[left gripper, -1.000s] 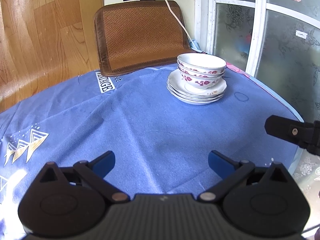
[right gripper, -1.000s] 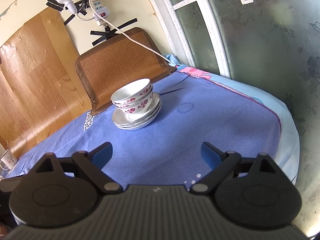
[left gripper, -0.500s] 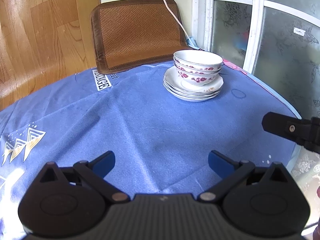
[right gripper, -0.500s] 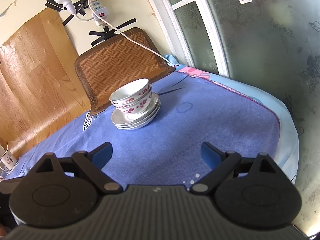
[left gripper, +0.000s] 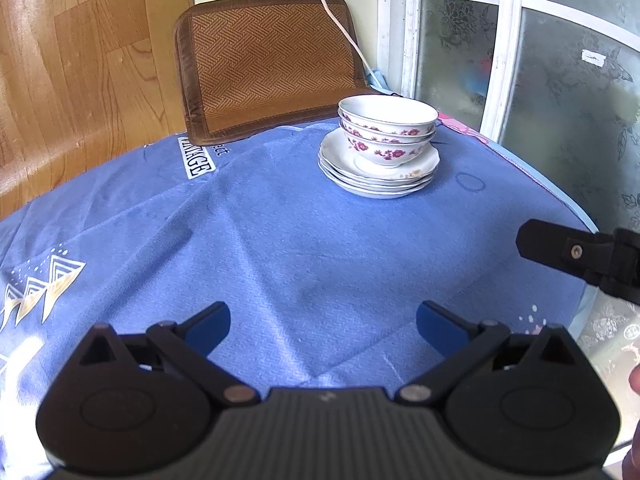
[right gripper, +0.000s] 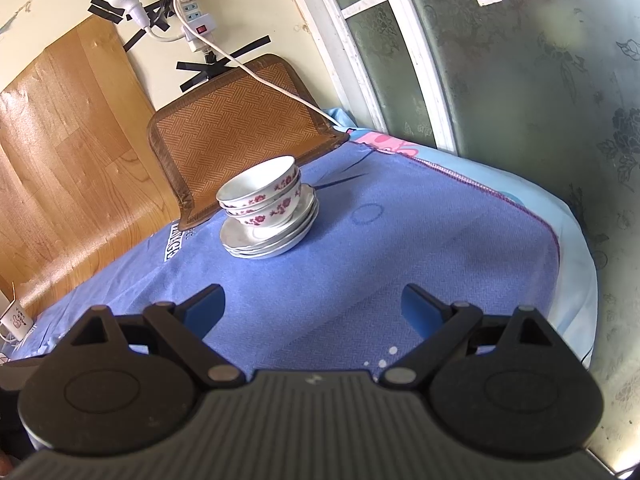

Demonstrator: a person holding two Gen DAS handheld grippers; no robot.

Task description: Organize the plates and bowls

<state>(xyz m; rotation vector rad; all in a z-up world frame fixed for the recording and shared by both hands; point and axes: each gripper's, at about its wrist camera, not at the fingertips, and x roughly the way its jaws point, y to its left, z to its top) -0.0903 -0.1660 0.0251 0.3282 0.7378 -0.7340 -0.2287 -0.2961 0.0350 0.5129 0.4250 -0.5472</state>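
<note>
Stacked white bowls with red flowers [left gripper: 386, 128] sit on a stack of white plates [left gripper: 380, 178] at the far side of the blue tablecloth [left gripper: 280, 248]. The same bowls [right gripper: 262, 196] and plates [right gripper: 268, 236] show in the right wrist view. My left gripper [left gripper: 323, 326] is open and empty, well short of the stack. My right gripper [right gripper: 313, 308] is open and empty, also short of it. Part of the right gripper [left gripper: 580, 254] shows at the right edge of the left wrist view.
A brown woven mat [left gripper: 268, 60] leans on the wall behind the table. A glass door [right gripper: 500, 60] stands to the right, close to the table's edge [right gripper: 576, 248]. A power strip and cable [right gripper: 196, 24] hang on the wall.
Both grippers have drawn back slightly and tilted; the stack looks a little farther and more left in the views. Bowls and plates have not moved.
</note>
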